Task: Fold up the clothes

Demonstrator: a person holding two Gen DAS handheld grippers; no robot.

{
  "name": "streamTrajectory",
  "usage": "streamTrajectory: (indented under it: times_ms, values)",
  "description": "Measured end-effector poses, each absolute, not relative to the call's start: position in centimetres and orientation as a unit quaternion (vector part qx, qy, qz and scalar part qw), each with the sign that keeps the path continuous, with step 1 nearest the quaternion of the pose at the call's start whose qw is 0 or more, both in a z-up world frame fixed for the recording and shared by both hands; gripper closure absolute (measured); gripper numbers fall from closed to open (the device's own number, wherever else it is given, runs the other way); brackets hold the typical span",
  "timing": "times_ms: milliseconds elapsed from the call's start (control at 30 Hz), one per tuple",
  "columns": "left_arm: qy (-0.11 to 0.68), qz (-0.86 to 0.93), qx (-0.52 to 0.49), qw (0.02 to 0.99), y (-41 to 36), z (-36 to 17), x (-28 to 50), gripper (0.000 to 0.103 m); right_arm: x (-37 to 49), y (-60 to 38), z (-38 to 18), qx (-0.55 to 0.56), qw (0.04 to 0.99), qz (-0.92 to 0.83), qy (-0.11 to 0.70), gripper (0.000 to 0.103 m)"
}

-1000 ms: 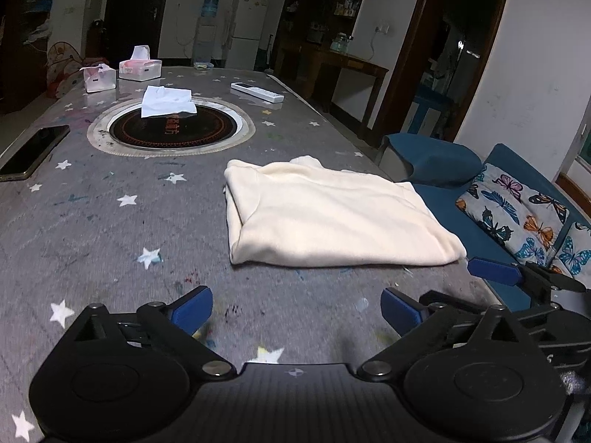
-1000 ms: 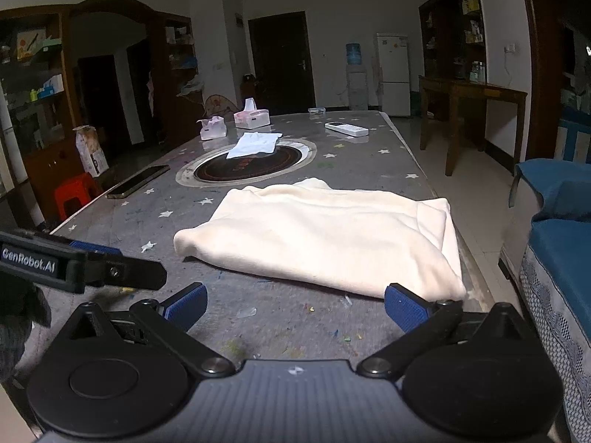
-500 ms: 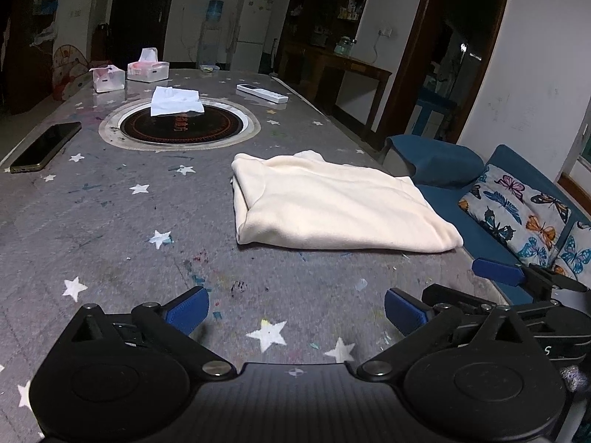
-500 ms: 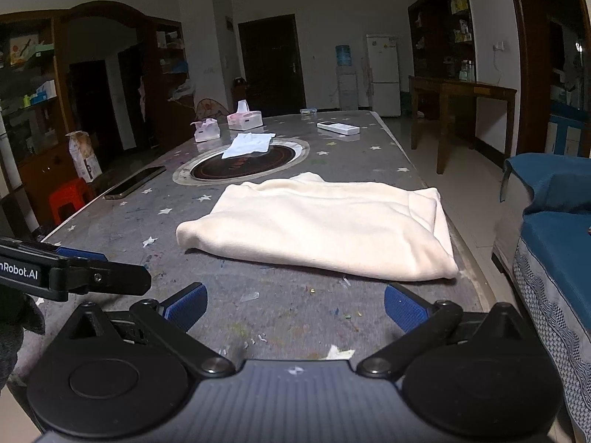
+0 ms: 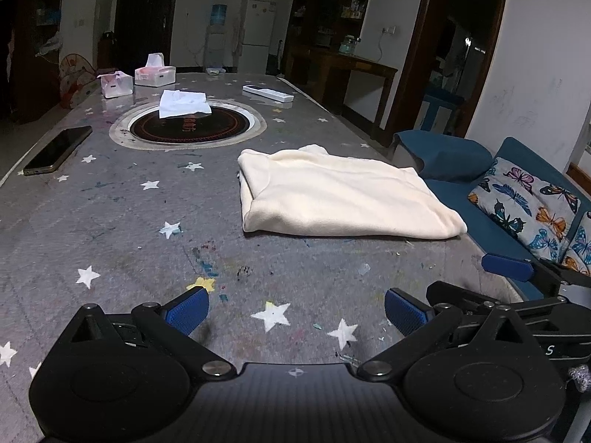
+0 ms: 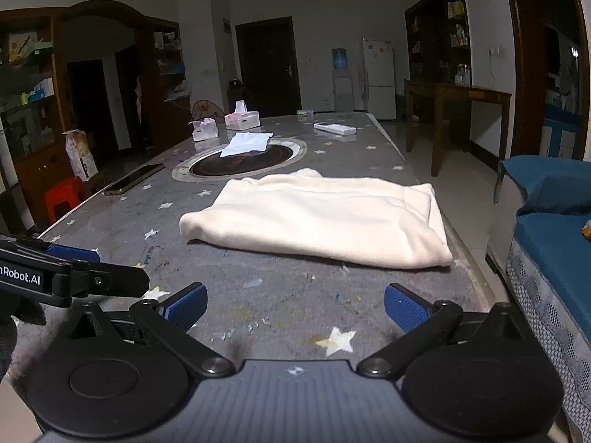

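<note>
A long grey star-patterned table (image 5: 110, 229) carries a folded cream garment (image 5: 340, 195) just near of its round inset burner (image 5: 190, 125); a white cloth (image 5: 183, 103) lies on the burner, a phone (image 5: 59, 149) left of it, two tissue boxes (image 5: 154, 74) and a remote (image 5: 267, 93) beyond

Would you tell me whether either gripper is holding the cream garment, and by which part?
Neither: the left gripper and right gripper are open, short of the folded cream garment.

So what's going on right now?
Both tongs, left and right, open, empty. Cream garment lies folded on table. Nothing in the way.
</note>
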State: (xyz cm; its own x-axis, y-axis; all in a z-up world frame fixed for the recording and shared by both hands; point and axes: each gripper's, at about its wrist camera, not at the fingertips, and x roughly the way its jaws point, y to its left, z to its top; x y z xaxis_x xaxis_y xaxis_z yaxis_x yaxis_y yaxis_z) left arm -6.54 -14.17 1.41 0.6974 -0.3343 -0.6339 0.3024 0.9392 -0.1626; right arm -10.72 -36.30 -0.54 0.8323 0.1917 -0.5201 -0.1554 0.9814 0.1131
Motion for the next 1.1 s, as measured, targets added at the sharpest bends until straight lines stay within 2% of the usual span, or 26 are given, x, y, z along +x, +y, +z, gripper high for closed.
streamTrajectory:
  times_ms: [1100]
  values:
    - [0.357,-0.176,0.0,0.917,-15.5,1.0,-7.3,0.0,-11.6,-36.0,-1.8,0.031,0.95,0.091,0.299,0.0]
